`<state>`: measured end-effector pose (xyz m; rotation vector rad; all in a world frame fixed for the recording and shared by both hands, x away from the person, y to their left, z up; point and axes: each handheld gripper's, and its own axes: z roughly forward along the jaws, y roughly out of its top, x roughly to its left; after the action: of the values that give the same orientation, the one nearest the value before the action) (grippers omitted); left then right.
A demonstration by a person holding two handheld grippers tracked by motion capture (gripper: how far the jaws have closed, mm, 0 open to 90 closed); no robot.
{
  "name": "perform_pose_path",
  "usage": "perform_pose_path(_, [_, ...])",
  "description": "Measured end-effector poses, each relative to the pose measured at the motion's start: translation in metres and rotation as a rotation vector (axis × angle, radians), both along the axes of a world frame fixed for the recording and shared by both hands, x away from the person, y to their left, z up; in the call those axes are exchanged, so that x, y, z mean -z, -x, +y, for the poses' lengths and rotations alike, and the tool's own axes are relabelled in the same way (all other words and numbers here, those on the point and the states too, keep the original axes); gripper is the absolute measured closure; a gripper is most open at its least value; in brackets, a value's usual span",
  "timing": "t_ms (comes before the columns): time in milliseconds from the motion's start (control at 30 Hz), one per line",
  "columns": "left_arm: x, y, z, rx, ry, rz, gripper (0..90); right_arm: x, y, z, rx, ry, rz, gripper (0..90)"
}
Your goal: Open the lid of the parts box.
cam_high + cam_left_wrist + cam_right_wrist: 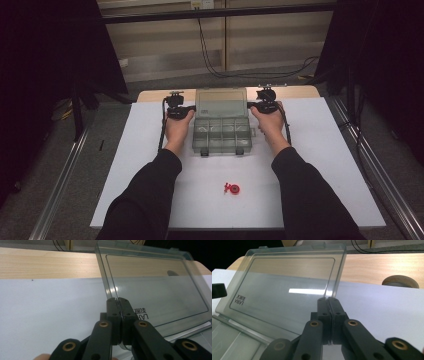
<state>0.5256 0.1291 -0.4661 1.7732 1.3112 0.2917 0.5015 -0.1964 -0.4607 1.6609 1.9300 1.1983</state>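
A clear compartment box (221,135) sits at the far middle of the white mat, its lid (221,102) standing open and tilted back. My left gripper (184,111) is shut on the lid's left edge, and its jaws pinch the rim in the left gripper view (117,300). My right gripper (257,106) is shut on the lid's right edge; in the right gripper view (327,299) its jaws clamp that rim. The lid (155,285) (287,287) is see-through and carries small printed lettering. The box's compartments look empty.
A small red part (232,188) lies on the white mat (320,155) near the front centre. A strip of bare wooden table (45,265) runs behind the mat. A roll of tape (400,281) rests on the wood, to the right in the right gripper view.
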Motion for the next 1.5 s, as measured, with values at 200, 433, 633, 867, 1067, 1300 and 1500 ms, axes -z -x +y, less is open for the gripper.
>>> perform_pose_path(200, [-0.001,0.002,-0.002,0.022,-0.009,-0.014,75.2,-0.002,0.005,-0.007,-0.007,-0.010,-0.008,83.8])
perform_pose_path(433, [-0.011,0.009,-0.009,0.044,0.001,-0.067,52.7,0.000,0.016,-0.010,-0.064,0.013,-0.032,61.2])
perform_pose_path(633, [-0.015,0.018,-0.011,0.098,0.007,-0.067,27.1,0.000,0.028,-0.015,-0.076,0.011,-0.039,39.0])
perform_pose_path(867, [-0.018,0.036,-0.003,0.143,0.034,-0.105,7.5,-0.005,0.045,-0.020,-0.093,-0.004,-0.057,11.3])
perform_pose_path(1067, [-0.023,0.054,0.003,0.190,0.084,-0.149,0.2,-0.010,0.061,-0.020,-0.140,-0.009,-0.076,1.9])
perform_pose_path(1300, [-0.026,0.079,0.011,0.215,0.092,-0.188,0.0,-0.017,0.081,-0.020,-0.170,-0.010,-0.112,0.0])
perform_pose_path(1500, [-0.028,0.100,0.015,0.243,0.067,-0.210,0.0,-0.022,0.102,-0.019,-0.196,0.021,-0.137,0.0])
